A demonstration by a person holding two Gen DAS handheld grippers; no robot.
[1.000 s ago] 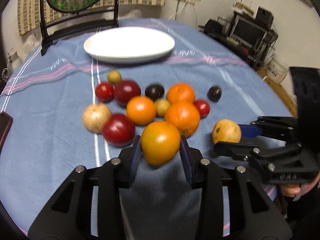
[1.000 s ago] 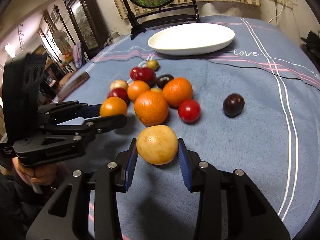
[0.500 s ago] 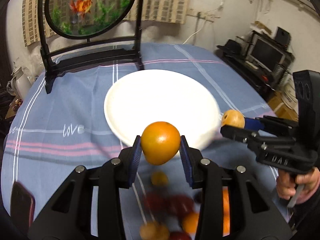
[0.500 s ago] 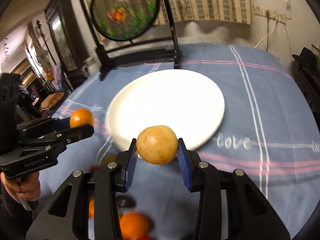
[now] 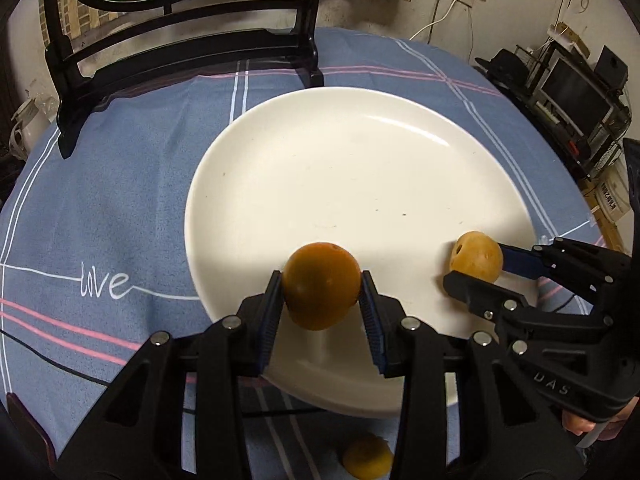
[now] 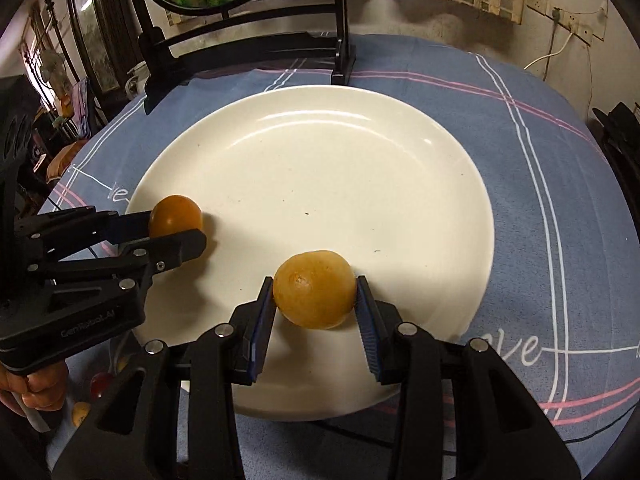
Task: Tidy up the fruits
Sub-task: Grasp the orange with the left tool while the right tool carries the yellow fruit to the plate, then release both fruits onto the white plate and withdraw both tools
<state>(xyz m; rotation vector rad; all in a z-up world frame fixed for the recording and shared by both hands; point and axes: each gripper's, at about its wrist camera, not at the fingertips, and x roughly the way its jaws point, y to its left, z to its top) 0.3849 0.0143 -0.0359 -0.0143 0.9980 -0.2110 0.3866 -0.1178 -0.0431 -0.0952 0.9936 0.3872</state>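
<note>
Left hand-held gripper [image 5: 321, 295] pinched orange fruit [image 5: 321, 285] over near part of white plate [image 5: 280, 152]. Right hand-held gripper [image 6: 315, 307] pinched yellow-brown fruit [image 6: 315, 295] over same plate. Best: lower both until nearly touching plate, keep fruits apart, release gently, away from rim, to stop rolling onto bench [image 5: 120, 184].

Both wrist views over plate [image 5: 248, 168]

A: Dim indoor light, warm in tone. The white plate [image 5: 360, 184] carries a curved glare streak near its upper right rim, and another shows on it in the right wrist view.

B: Soft shadows lie under both fruits. Fisheye bending curves the tablecloth [image 6: 560, 168] lines, the corners go black, and the lower edges look smeared.
</note>
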